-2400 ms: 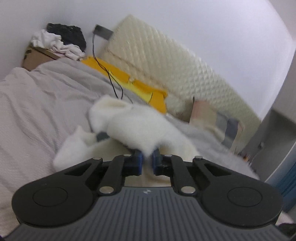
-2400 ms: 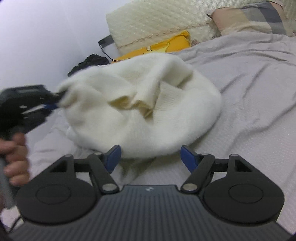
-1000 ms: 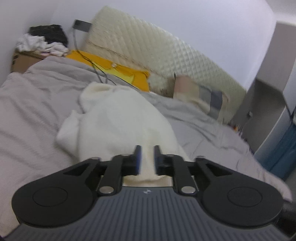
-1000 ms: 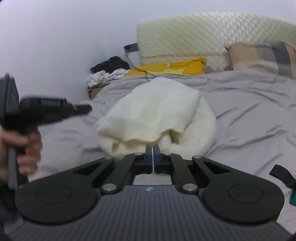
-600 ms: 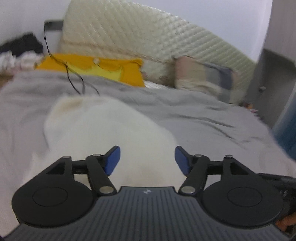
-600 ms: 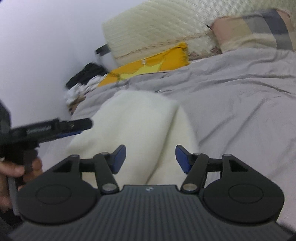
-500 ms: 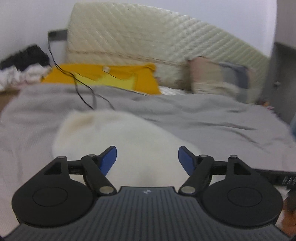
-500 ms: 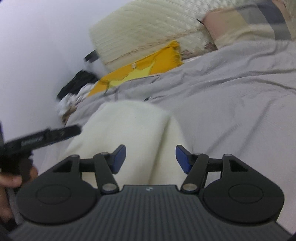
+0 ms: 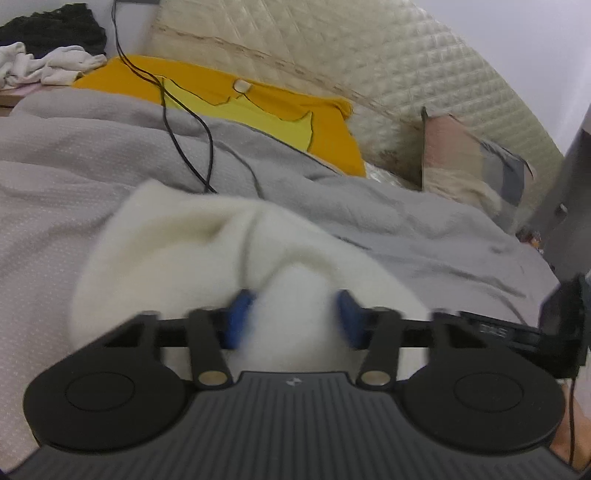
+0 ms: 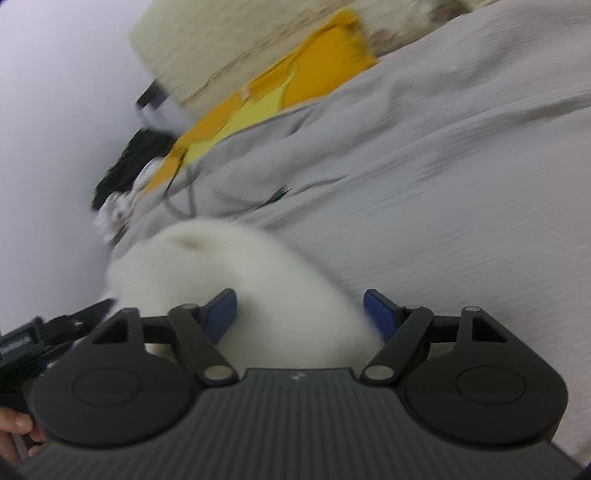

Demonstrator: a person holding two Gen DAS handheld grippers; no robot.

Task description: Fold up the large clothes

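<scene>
Fluffy white garment (image 9: 192, 243), bunched in a soft heap, lying on bed

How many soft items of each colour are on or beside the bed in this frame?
White: 2, the fluffy white garment and the crumpled white clothes
Yellow: 1, the yellow pillow
Grey: 1, the grey bedspread
Black: 1, the black clothing pile
Pink and grey: 1, the patchwork pillow
Total: 6
</scene>
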